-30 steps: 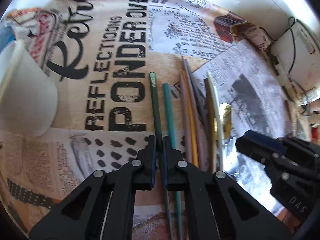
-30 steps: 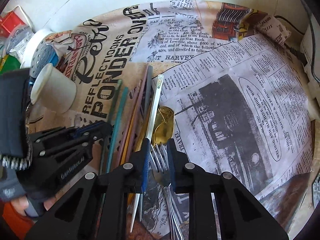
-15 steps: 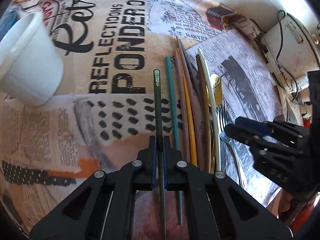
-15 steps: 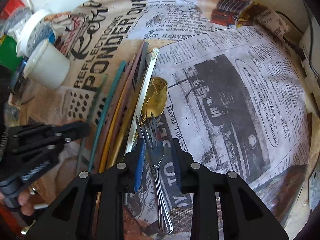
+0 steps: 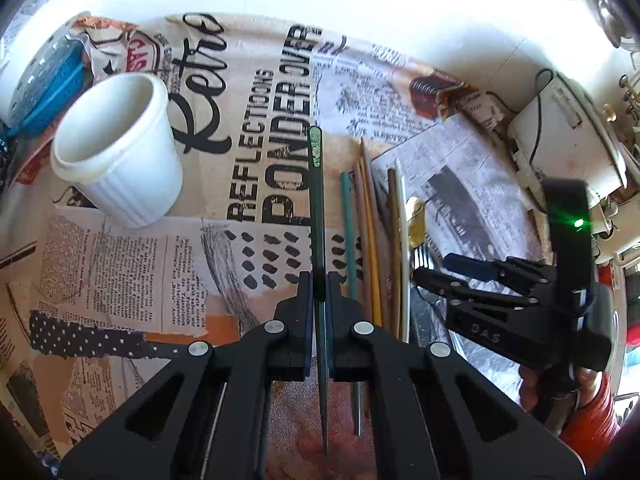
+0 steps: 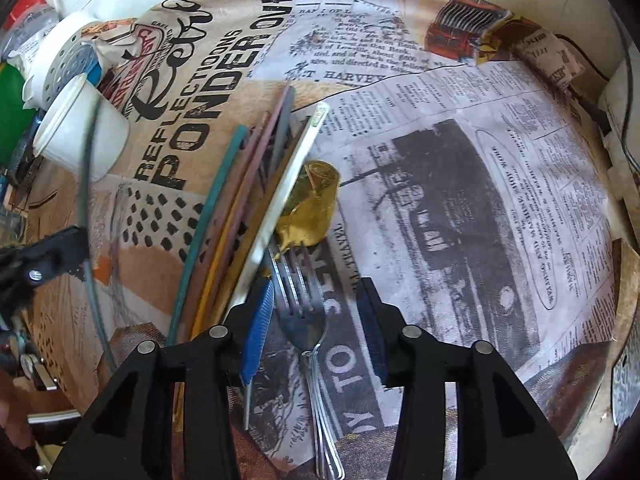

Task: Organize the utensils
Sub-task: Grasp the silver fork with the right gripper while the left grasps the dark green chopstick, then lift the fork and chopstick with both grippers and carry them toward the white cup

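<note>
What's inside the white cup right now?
Nothing visible inside the white cup: only bare inner wall shows from the left wrist view. Its bottom is hidden by the near rim, so I can't confirm it's empty.

Cup (image 5: 120, 160) left of chopsticks (image 5: 372, 232), fork (image 6: 304, 308) right

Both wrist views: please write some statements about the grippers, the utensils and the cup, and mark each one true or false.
1. The left gripper is shut on the dark green chopstick. True.
2. The right gripper clamps the fork. False: its jaws have just been opening; the fork lies between them, pads apart from it.
3. The white cup lies on its side. False: it stands upright on the printed cloth.
4. A gold spoon lies beyond the fork's tines. True.
</note>
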